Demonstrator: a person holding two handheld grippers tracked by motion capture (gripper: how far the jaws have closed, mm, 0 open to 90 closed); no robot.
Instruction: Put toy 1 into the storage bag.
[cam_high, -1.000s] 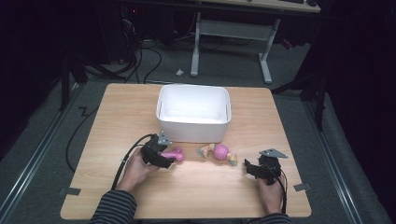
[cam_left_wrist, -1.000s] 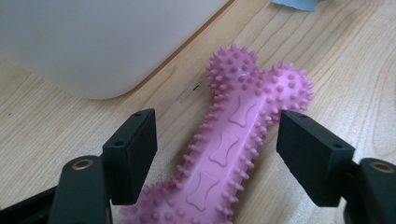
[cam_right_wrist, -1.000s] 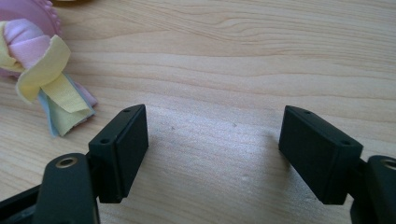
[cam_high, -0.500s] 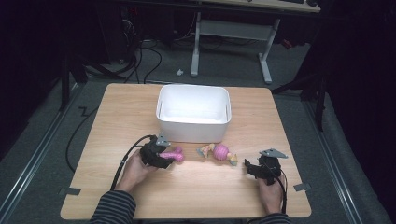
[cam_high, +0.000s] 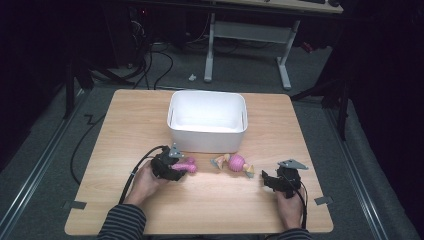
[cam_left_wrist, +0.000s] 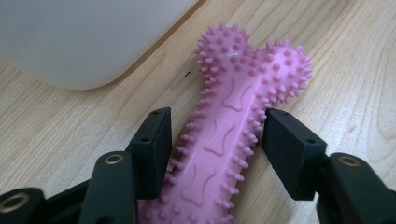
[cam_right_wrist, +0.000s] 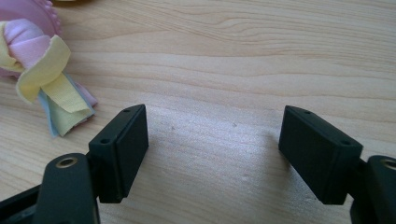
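Note:
A pink spiky bone toy lies on the wooden table just in front of the white bin. My left gripper has just been closing on it, and its pads now meet the spikes on both sides of the bone's shaft. To the right lies a pink ball toy with knotted pastel cloth strips, also at the top left of the right gripper view. My right gripper rests on the table right of that toy, jaws open, with bare wood between the pads.
A white rectangular bin stands at the middle back of the table; its rounded corner is close beyond the left gripper. A black cable loops from the left gripper toward the table's front left. Dark floor and desk legs lie beyond.
The left gripper's jaws have drawn in around the pink bone. Both hands, the ball toy and the bin stay where they were.

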